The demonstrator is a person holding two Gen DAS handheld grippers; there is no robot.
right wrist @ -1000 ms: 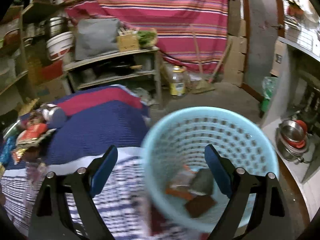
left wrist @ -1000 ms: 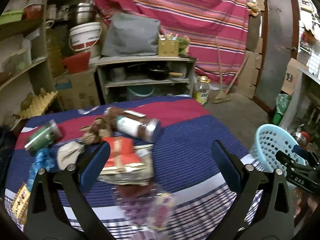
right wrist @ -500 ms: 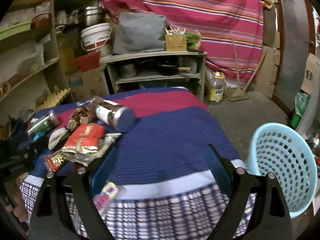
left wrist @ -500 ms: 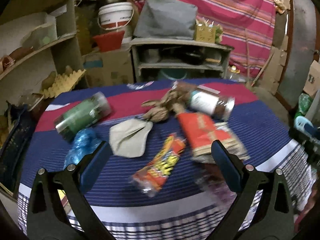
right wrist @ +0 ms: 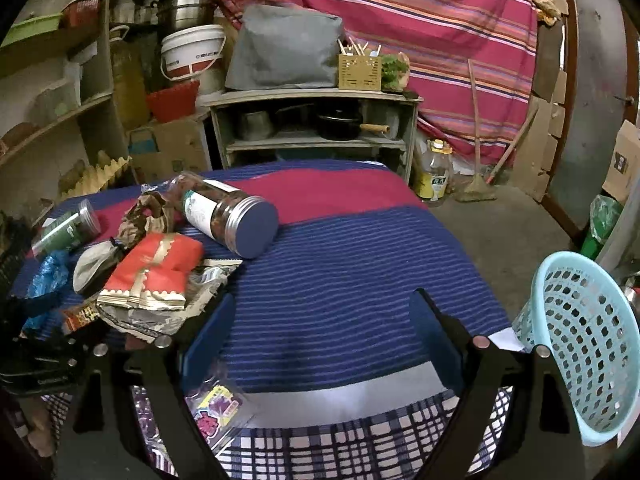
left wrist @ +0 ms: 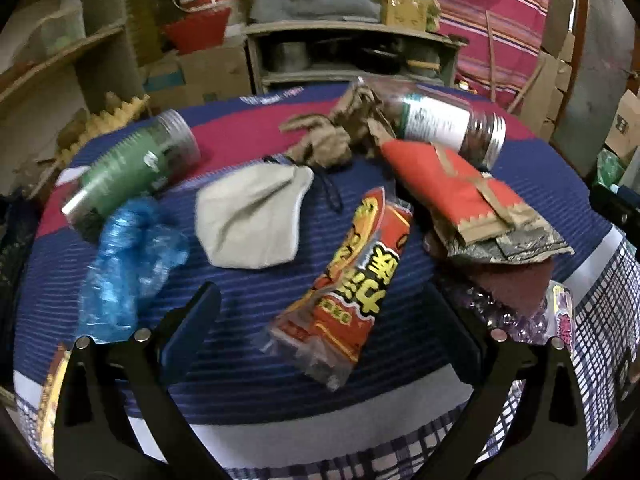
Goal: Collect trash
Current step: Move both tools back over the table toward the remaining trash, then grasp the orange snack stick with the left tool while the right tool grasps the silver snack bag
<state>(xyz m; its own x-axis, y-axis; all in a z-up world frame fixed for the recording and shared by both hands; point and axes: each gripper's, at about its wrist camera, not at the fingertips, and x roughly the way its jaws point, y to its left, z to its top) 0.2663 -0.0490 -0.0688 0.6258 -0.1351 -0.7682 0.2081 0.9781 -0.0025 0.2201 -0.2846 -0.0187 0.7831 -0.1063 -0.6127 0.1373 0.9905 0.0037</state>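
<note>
Trash lies on the striped blue and red tablecloth (left wrist: pixel 248 300). My left gripper (left wrist: pixel 324 320) is open and empty, its fingers on either side of an orange snack wrapper (left wrist: pixel 356 276). Around it lie a white mask (left wrist: pixel 252 216), a blue plastic wrap (left wrist: pixel 128 264), a green jar (left wrist: pixel 128 168), a red paper packet (left wrist: pixel 452 188), crumpled brown paper (left wrist: pixel 332 136) and a clear jar (left wrist: pixel 444 124). My right gripper (right wrist: pixel 320 340) is open and empty above the cloth. A purple candy wrapper (right wrist: pixel 220 408) lies by its left finger. The light blue basket (right wrist: pixel 584 344) stands at the right.
Shelves (right wrist: pixel 312 120) with pots, a white bucket (right wrist: pixel 192 52) and cardboard boxes stand behind the table. A striped red curtain (right wrist: pixel 420 20) hangs at the back. An oil bottle (right wrist: pixel 436 172) and a broom (right wrist: pixel 476 184) are on the floor to the right.
The left gripper has swung left and down over the trash pile, now straddling the orange wrapper. The right gripper has turned from above the basket towards the table; the basket sits at its right.
</note>
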